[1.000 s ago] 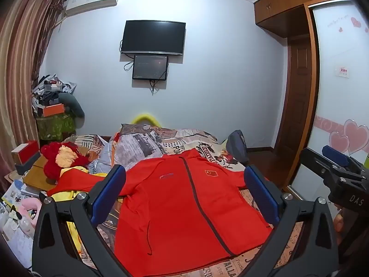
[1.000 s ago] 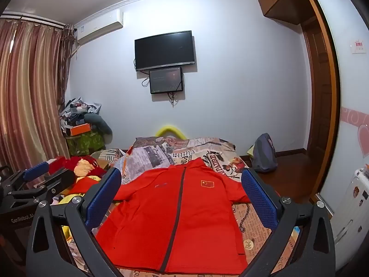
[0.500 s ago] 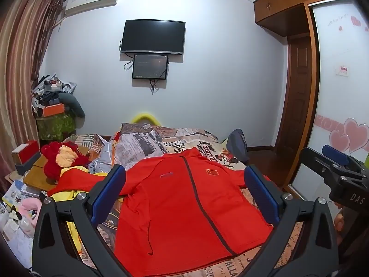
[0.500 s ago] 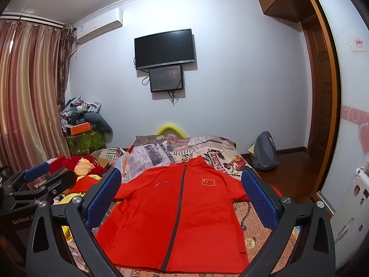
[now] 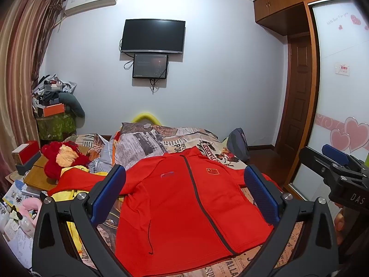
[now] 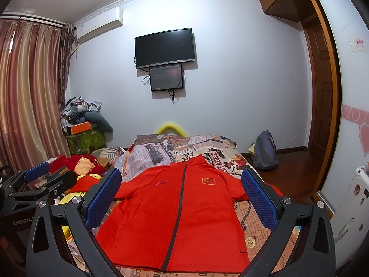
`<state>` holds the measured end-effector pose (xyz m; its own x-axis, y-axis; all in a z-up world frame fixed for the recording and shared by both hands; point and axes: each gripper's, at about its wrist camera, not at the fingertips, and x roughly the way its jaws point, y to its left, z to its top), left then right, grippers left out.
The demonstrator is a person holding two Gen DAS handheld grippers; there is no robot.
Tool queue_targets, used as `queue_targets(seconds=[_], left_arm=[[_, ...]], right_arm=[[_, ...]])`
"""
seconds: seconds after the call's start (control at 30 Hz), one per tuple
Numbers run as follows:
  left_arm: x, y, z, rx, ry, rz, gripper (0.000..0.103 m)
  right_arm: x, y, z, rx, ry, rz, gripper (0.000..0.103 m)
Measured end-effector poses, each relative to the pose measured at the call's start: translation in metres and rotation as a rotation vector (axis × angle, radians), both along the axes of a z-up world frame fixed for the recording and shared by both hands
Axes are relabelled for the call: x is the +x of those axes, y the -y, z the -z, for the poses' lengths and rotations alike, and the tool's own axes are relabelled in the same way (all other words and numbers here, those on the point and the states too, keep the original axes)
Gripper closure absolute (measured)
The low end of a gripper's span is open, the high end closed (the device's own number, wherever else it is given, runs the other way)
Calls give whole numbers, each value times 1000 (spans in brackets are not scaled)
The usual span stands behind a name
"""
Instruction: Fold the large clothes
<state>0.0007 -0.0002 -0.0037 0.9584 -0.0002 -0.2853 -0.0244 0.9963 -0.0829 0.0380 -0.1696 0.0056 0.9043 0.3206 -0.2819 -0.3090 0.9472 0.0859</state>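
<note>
Nearest, the left gripper and right gripper hover with jaws spread wide, grasping nothing. Beyond them the red jacket lies flat, front up and zipped, on the bed, sleeves spread left and right. Judgement: nothing is folded; pinch single-layer sleeve ends first, keeping clear of the far-left clutter.

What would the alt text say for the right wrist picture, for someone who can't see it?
A red jacket lies spread flat, zipped shut, on a bed with a newspaper-print cover. The open right tool hovers in front of it, holding nothing. The left tool shows at the left edge, and a dark television hangs on the far wall.
</note>
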Motion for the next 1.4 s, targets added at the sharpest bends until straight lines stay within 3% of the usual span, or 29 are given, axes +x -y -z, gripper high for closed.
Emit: queue_targets(seconds=[1.4], left_arm=[[2,-1,2,-11,-11,7,0]], right_arm=[[-3,-6,11,0,-10,-2,0]])
